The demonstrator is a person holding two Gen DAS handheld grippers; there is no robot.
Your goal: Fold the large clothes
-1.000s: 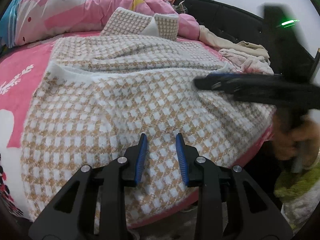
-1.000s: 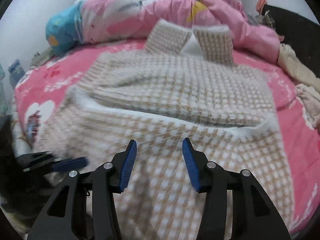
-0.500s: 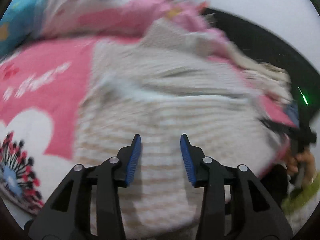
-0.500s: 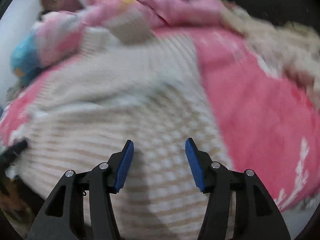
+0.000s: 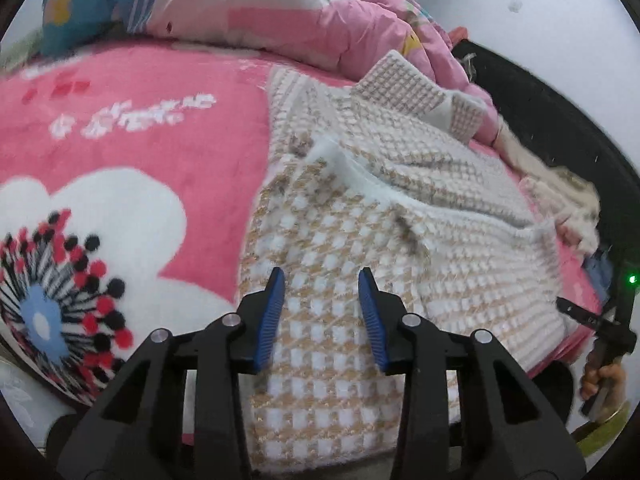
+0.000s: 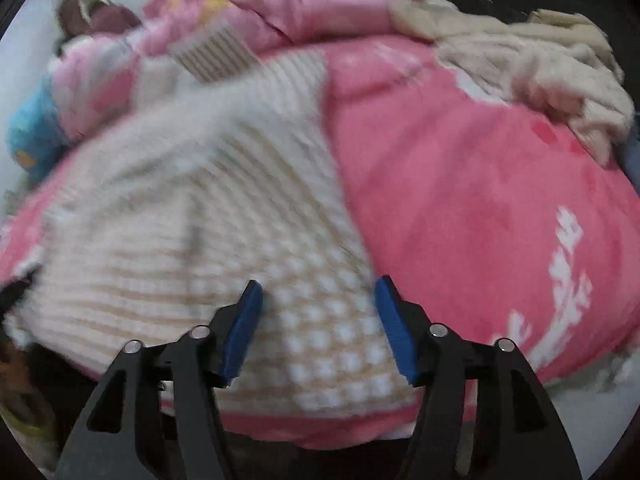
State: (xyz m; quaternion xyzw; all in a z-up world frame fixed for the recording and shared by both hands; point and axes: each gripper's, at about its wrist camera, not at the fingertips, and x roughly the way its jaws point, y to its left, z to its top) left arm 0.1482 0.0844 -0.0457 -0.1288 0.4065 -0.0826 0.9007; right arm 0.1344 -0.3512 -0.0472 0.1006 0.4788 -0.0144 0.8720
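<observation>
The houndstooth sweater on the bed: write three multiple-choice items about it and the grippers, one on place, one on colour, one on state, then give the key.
1. Where does the houndstooth sweater lie?
A. on the pink floral blanket
B. on the floor
C. on a hanger

2. What colours is the sweater's check?
A. black and red
B. tan and white
C. green and blue

3. How stands the left gripper?
A. shut on the sweater's hem
B. shut on a pillow
C. open, nothing between its pads

Key: 1 A, pink blanket shows on both sides of the sweater. 2 B, tan and white squares cover the knit. 3 C, the blue pads stand apart above the fabric; the right gripper, whose jaws have just been opening, is empty too.
</observation>
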